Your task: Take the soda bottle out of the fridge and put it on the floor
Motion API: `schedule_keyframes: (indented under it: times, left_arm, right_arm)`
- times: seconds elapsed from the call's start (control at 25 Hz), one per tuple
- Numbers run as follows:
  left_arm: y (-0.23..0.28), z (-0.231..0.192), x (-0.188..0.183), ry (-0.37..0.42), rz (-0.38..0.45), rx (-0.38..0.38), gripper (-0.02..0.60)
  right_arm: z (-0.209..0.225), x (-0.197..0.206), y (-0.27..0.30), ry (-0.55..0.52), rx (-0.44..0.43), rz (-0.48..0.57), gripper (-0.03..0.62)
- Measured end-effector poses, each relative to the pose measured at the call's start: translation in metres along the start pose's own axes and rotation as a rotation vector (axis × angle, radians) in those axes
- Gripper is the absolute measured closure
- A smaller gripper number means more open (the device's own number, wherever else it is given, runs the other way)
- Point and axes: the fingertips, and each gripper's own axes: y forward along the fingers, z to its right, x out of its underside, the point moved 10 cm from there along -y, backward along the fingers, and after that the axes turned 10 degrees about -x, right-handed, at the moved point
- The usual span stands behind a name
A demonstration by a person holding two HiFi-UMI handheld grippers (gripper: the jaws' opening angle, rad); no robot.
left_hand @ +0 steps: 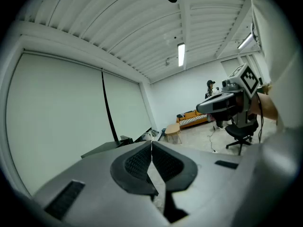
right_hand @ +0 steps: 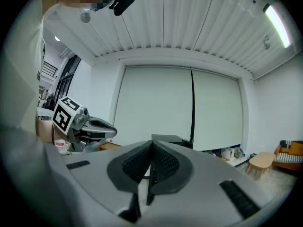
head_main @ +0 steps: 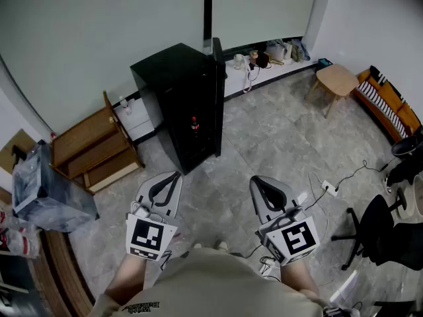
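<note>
Black ribbed pads point(left_hand: 137, 163) of the left gripper point(left_hand: 151, 146) lie pressed together with nothing between them. The right gripper point(right_hand: 151, 148) shows the same: its jaws are closed tip to tip and empty. In the head view both grippers are held side by side above the grey stone-patterned floor point(head_main: 264, 137), in front of the tall black fridge point(head_main: 175, 84) and well short of it, their tips turned toward it.

The dark soda bottle with a red label point(head_main: 194, 125) stands upright inside the fridge, seen through its front face about halfway up. The fridge's black door point(head_main: 217, 94) appears swung out on the side of the right gripper.

On the fridge's other side a low wooden shelf unit point(head_main: 89, 147) stands against the pale wall. Further from the fridge on that side is a clear plastic bin point(head_main: 36, 190). Beyond the fridge's door side, a round-cornered light wooden stool point(head_main: 337, 79) stands well apart, with an orange bench bearing a striped cushion point(head_main: 386, 101) past it. A white power strip point(head_main: 327, 187) and a black office chair point(head_main: 377, 233) are on the floor, well away from the fridge on its door side.
</note>
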Motion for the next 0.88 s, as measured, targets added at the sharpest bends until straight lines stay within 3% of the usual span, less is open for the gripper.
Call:
schedule_keyframes:
  times: [0.64,0.88]
  left_arm:
    - [0.045,0.025,-0.01,0.017,-0.012,0.031,0.574]
    - [0.064,0.041,-0.014,0.033,-0.016,0.029,0.574]
  right_arm:
    - [0.053,0.011,0.0,-0.015,-0.002,-0.049,0.597]
    - [0.067,0.025,0.0,0.0,-0.052,-0.049,0.597]
